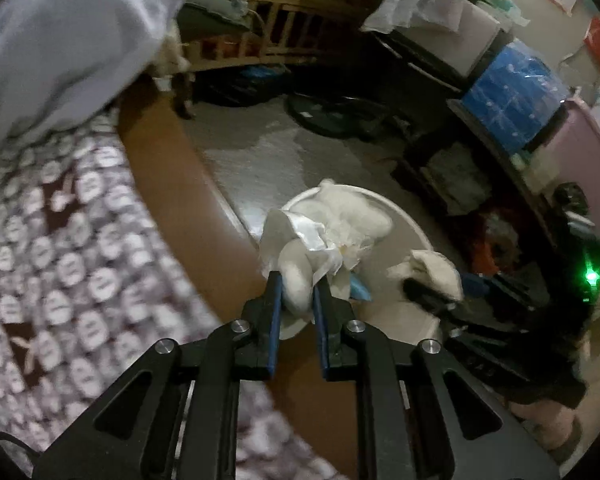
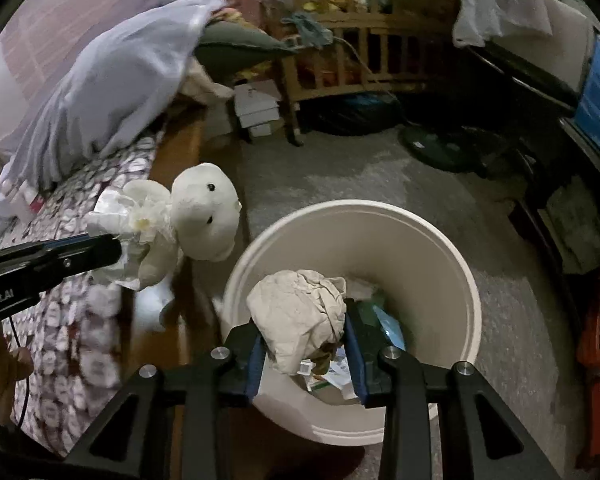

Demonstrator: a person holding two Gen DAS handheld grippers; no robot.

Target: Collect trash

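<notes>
My left gripper (image 1: 297,278) is shut on a white plush toy (image 1: 340,216) in a shiny white dress, held just left of a white round bin (image 1: 404,220). In the right wrist view that toy (image 2: 204,208) hangs from the left gripper (image 2: 116,248) over the bed's edge. My right gripper (image 2: 302,316) holds a crumpled off-white paper ball (image 2: 300,304) between its blue pads, right above the bin (image 2: 460,264). Both pads touch the ball. Paper scraps and a blue item (image 2: 388,328) lie at the bin's bottom.
A bed with a patterned cover (image 2: 72,320) and brown wooden frame (image 1: 172,184) lies left of the bin. A pale blue blanket (image 2: 112,80) is piled on it. A wooden crib (image 2: 352,56), a dark fan base (image 2: 440,148) and cluttered shelves (image 1: 512,92) ring the grey floor.
</notes>
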